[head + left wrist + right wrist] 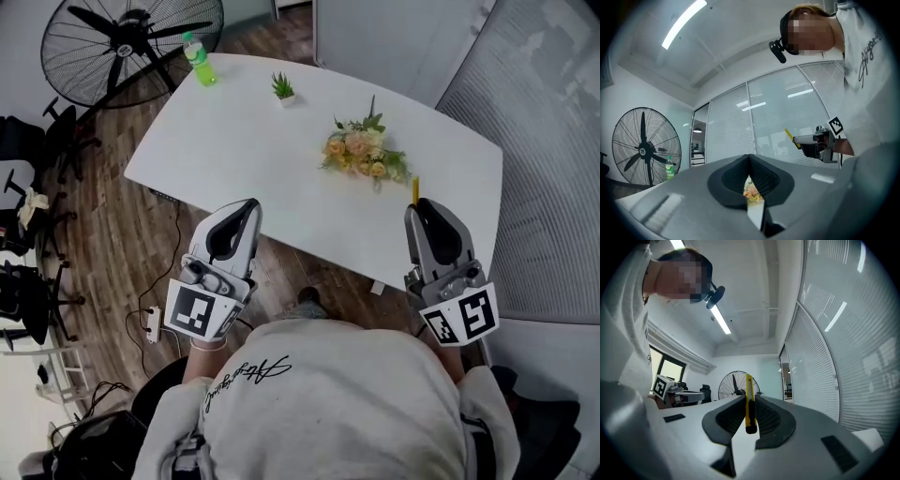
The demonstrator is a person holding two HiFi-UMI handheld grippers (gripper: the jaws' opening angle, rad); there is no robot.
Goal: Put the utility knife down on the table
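A yellow utility knife stands upright between the pads of my right gripper, which is shut on it. In the head view its yellow end pokes out past the right gripper, over the near edge of the white table. My left gripper hovers at the table's near edge further left, its fingertips touching and nothing between them. The left gripper view also catches the right gripper with the knife in the air.
On the table lie a bouquet, a small potted plant and a green bottle. A big floor fan stands beyond the far left corner. Office chairs and a power strip are at the left; a blinds-covered glass wall is at the right.
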